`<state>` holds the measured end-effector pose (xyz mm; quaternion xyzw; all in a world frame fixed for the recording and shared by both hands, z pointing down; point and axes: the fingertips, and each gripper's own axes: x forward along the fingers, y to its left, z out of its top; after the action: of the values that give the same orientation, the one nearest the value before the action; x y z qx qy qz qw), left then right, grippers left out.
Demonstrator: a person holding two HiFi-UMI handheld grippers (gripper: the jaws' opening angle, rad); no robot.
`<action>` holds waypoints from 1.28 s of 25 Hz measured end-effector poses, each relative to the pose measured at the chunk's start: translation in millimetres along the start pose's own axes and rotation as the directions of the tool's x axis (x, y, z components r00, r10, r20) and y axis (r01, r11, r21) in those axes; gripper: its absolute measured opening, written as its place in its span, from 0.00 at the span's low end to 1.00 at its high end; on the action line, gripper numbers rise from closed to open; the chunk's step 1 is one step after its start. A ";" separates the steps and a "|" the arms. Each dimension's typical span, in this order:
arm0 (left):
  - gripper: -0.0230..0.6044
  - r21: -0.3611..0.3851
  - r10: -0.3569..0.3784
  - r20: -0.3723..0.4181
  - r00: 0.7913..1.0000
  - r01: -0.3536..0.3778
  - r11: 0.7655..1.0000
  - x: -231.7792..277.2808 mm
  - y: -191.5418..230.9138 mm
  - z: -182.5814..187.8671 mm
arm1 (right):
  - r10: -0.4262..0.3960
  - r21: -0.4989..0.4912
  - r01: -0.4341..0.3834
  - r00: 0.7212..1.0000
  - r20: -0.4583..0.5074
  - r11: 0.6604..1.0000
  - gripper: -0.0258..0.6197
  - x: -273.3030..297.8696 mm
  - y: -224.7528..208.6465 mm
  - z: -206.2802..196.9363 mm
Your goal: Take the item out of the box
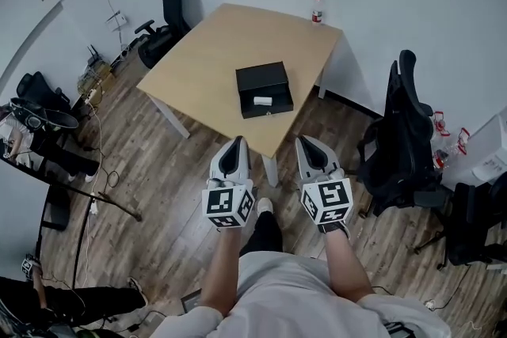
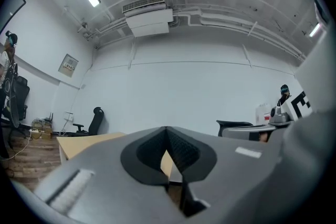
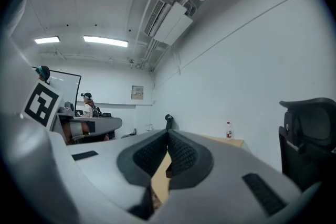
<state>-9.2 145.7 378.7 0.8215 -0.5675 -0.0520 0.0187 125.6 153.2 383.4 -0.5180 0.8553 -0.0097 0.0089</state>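
An open black box lies near the front edge of the light wooden table in the head view, with a small white item inside it. Both grippers hover level over the floor, short of the table's near corner and apart from the box. My left gripper is shut with nothing between its pads. My right gripper is likewise shut and holds nothing. In the left gripper view the left gripper's jaws meet at the tip, with the tabletop behind them. The right gripper looks the same in its own view.
A water bottle stands at the table's far corner. A black office chair sits close on the right and another chair at the far left. Cables and gear litter the wooden floor on the left.
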 end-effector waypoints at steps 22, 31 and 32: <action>0.05 0.006 -0.030 -0.020 0.999 0.030 1.000 226.6 133.2 3.0 | -0.026 -0.064 0.022 0.998 -0.058 0.998 0.06 251.3 -68.3 10.4; 0.05 -0.014 -0.042 -0.040 0.998 0.042 0.999 281.7 176.8 -13.7 | -0.012 -0.062 0.006 0.996 -0.083 0.998 0.06 325.5 -78.0 -7.3; 0.05 -0.018 -0.043 -0.040 0.998 0.043 0.999 286.9 182.4 -15.7 | -0.005 -0.064 0.000 0.996 -0.086 0.998 0.06 333.7 -77.5 -9.9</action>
<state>-76.7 -187.6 392.2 0.8343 -0.5487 -0.0405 0.0361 39.4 -178.4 393.5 -0.5183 0.8540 -0.0045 -0.0448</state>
